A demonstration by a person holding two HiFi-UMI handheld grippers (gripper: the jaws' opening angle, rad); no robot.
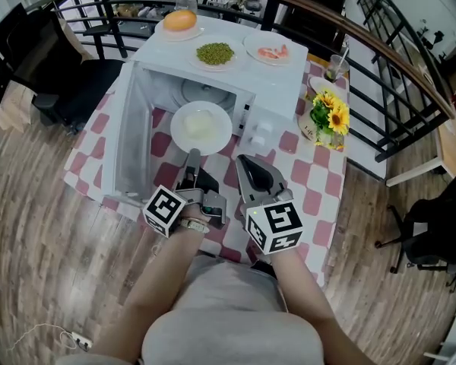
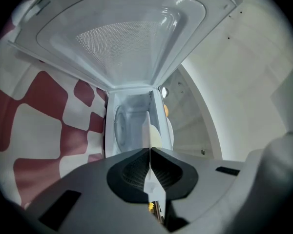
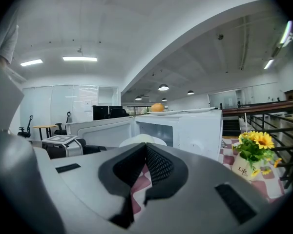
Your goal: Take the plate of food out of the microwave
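We are pinching the near rim of the plate [image 1: 201, 128] with our left tongs [image 1: 192, 156], jaws pressed onto it, holding it at the mouth of the microwave [image 1: 283, 90] just ahead. Our right tongs [image 1: 244, 161], jaws pressed together on nothing, are hovering just right of the plate.

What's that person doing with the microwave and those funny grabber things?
A person is taking food out. The left gripper is clamped on the rim of a round white plate of pale food, held at the mouth of the white microwave, whose door stands open. The right gripper sits beside it, shut and empty, over the red-and-white checked tablecloth.
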